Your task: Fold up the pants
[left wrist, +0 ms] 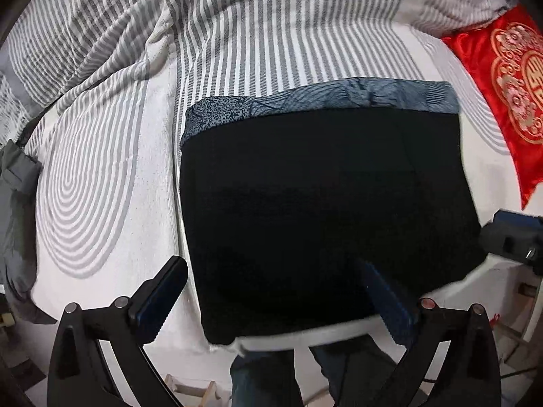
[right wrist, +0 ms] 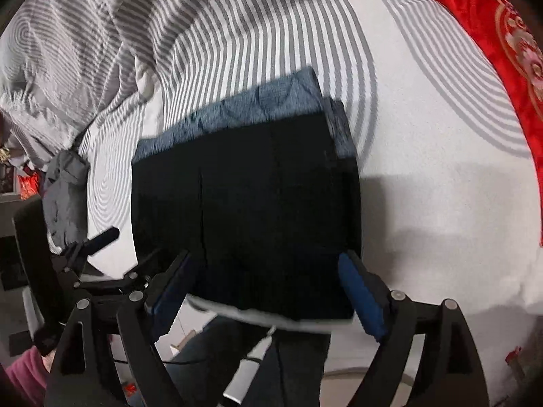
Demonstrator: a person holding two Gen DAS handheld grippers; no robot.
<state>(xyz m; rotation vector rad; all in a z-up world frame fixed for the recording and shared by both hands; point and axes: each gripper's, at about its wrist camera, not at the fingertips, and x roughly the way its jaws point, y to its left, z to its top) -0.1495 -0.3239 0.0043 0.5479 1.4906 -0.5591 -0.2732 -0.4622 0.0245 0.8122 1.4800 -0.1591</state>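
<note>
The black pants (left wrist: 322, 186) lie folded into a flat rectangle on the bed, close to its near edge, with a blue patterned band (left wrist: 322, 98) showing along the far side. My left gripper (left wrist: 271, 268) hangs open above the near left corner, one finger over the sheet and the other over the black cloth, holding nothing. In the right wrist view the same pants (right wrist: 244, 196) fill the middle. My right gripper (right wrist: 264, 257) stands open over their near edge with its blue pads (right wrist: 359, 291) apart and clear of the cloth. The left gripper (right wrist: 91, 244) shows at the left of that view.
The white sheet with grey stripes and rings (left wrist: 101, 169) covers the bed, rumpled at the back (right wrist: 68, 51). A red embroidered cushion (left wrist: 509, 84) lies at the right. A grey garment (left wrist: 17, 203) sits at the left edge. A person's legs (left wrist: 264, 373) stand at the bed's near edge.
</note>
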